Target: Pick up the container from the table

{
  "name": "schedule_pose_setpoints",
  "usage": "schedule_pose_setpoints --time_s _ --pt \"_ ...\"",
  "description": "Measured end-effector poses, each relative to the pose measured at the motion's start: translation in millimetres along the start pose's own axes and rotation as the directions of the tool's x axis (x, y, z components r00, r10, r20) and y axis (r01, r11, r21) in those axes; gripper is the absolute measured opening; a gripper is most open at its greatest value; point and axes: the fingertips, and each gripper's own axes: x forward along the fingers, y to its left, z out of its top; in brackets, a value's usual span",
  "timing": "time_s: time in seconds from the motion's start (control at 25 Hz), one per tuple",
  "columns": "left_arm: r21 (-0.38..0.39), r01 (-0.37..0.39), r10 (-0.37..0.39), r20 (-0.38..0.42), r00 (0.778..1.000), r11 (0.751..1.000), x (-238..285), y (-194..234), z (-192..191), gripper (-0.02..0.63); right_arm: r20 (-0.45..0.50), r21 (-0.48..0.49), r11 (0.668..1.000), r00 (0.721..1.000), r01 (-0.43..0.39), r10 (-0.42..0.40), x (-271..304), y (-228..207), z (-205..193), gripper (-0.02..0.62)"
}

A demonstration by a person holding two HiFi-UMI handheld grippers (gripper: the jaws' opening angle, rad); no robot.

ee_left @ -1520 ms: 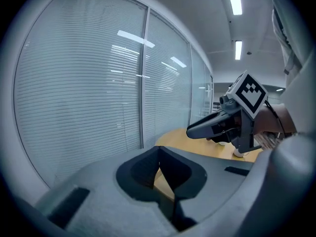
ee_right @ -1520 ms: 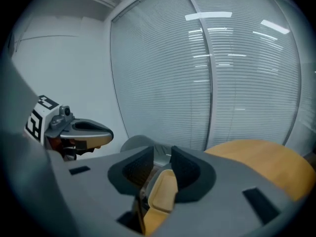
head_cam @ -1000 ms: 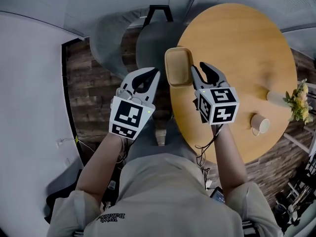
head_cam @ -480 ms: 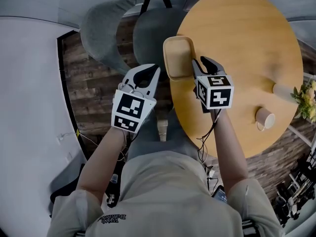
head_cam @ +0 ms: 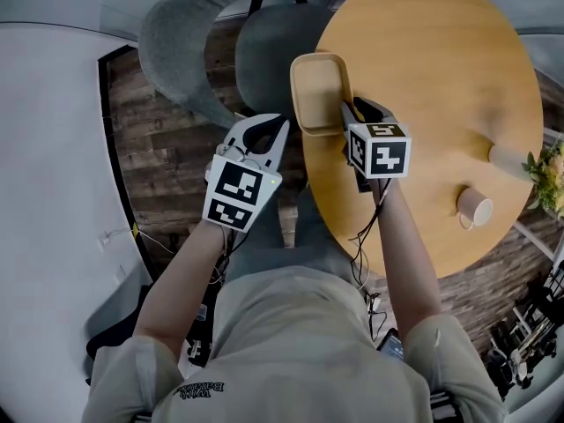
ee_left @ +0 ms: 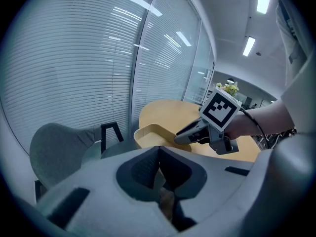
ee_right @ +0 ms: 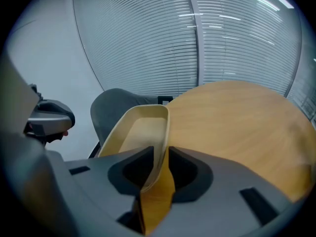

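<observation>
Round wooden table: largest item, set at upper right of the head view. Grey upholstered chair: placed at the table's left edge, seat partly tucked beneath it. Container: shallow tan tray with rounded corners. It is found at the table's near-left edge, overhanging it toward the chair, and is seen tilted in the right gripper view. Nothing is seen inside it. Right gripper: jaws are pressed together on the container's right-hand rim, the wall pinched between them. Change noted: a second ago these jaws were spread beside the rim, and since then they have been brought forward and closed on it. The container has been shifted slightly away from the person. The grasp is therefore judged made and the lift begun, though full clearance from the tabletop cannot be confirmed. Some risk of the tray swinging is judged, since it is held by one rim only. Left gripper: held over the floor just left of the table, apart from the container, with jaws drawn together and nothing between them. Its position is little altered. Paper cup: upright near the table's right edge; contents cannot be made out. Vase: set beyond the cup, with flowers at the frame edge.
</observation>
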Motion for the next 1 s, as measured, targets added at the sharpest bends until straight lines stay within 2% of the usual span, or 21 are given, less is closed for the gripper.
schedule_pose_setpoints --time_s 0.12,0.32,0.52,0.76,1.0 --pt "0.001 0.000 0.000 -0.001 1.000 1.000 -0.3 -0.8 -1.8 0.020 -0.013 0.008 1.000 1.000 0.011 -0.011 5.1 -1.4 -5.9 0.092" --pt "0.005 -0.005 0.005 0.005 1.000 1.000 -3.9 -1.3 0.0 0.020 -0.008 0.033 0.999 0.999 0.036 -0.036 4.6 -7.2 -8.0 0.047" --pt "0.012 -0.008 0.008 0.019 1.000 1.000 -9.0 -5.0 4.1 0.020 0.008 0.040 0.999 0.999 0.036 -0.037 -3.3 -7.8 -4.3 0.040" --pt "0.031 -0.015 0.013 0.046 0.999 0.999 -29.2 -12.6 14.4 0.019 0.080 0.015 0.999 0.996 0.029 -0.030 -29.5 4.3 14.8 0.038" --pt "0.058 -0.047 0.039 0.125 0.991 0.997 -53.5 -16.1 45.5 0.020 0.200 -0.010 1.000 0.980 0.023 -0.021 -71.9 13.8 49.3 0.038"
